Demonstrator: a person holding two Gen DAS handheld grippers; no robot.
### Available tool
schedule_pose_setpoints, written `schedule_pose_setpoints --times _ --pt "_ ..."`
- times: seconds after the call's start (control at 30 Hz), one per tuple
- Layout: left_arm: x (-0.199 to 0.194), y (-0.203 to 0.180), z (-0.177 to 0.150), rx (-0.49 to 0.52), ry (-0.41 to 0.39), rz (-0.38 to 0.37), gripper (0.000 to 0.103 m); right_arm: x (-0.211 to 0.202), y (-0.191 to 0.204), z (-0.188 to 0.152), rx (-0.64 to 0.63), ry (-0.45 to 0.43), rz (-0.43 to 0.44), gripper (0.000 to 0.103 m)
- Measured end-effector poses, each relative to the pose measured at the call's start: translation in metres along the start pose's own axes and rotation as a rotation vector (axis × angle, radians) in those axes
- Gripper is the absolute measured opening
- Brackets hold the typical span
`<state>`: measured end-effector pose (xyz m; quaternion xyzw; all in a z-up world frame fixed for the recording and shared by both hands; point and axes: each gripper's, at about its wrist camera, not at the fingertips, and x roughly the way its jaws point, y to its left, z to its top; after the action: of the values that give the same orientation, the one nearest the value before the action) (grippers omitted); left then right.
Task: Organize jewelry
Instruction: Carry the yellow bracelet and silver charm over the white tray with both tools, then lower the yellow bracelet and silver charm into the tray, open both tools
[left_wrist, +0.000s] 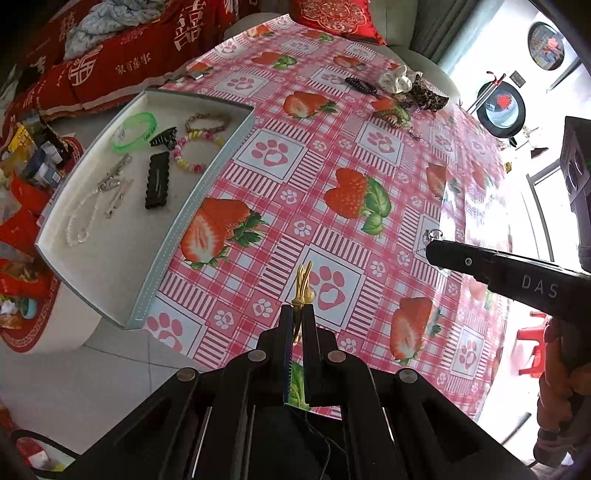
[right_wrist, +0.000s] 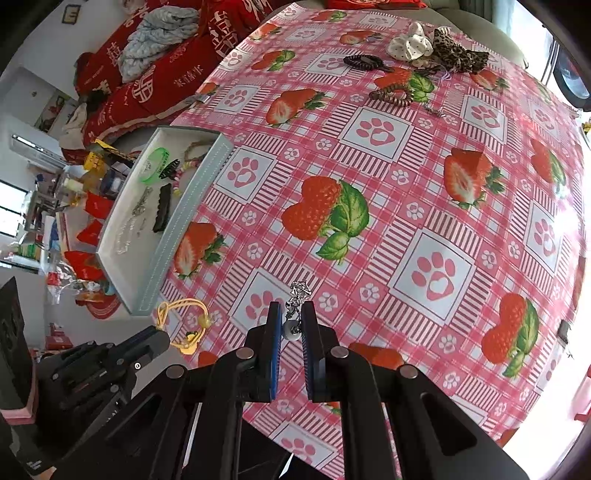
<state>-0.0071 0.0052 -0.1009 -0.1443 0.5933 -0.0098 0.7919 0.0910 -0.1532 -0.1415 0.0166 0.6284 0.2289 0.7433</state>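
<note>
My left gripper (left_wrist: 297, 312) is shut on a yellow cord bracelet (left_wrist: 303, 286), held above the strawberry tablecloth near the table's front; the bracelet also shows in the right wrist view (right_wrist: 184, 321). My right gripper (right_wrist: 292, 314) is shut on a small silver earring (right_wrist: 297, 295); its tip also shows in the left wrist view (left_wrist: 436, 251). A grey tray (left_wrist: 192, 214) at the table's left edge holds a green wristband (left_wrist: 135, 131), black clips, a bead bracelet (left_wrist: 192, 151) and a pearl chain.
At the far side of the table lie a white scrunchie (right_wrist: 410, 46), a leopard scrunchie (right_wrist: 460, 55), a dark hair clip (right_wrist: 364, 61), a brown coil hair tie (right_wrist: 393, 96) and a small silver piece (right_wrist: 434, 110). Red cushions and clutter lie beyond the left edge.
</note>
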Motion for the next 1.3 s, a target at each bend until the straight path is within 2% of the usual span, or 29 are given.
schedule_pose_setpoints --times 0.33,0.57,0.87,1.3 --pt "-0.024 0.007 0.007 0.035 -0.034 -0.008 0.011 -0.017 0.016 -0.002 0.001 -0.018 0.011 0.011" --pt "-0.035 0.027 0.022 0.107 -0.053 -0.038 0.011 -0.019 0.034 0.002 0.029 -0.055 -0.006 0.011" --pt "-0.05 0.084 0.04 0.163 -0.061 -0.051 0.011 -0.008 0.076 0.007 0.101 -0.072 -0.023 0.011" --pt "-0.042 0.168 0.056 0.11 -0.039 -0.022 0.011 0.028 0.158 0.031 0.026 -0.041 0.01 0.011"
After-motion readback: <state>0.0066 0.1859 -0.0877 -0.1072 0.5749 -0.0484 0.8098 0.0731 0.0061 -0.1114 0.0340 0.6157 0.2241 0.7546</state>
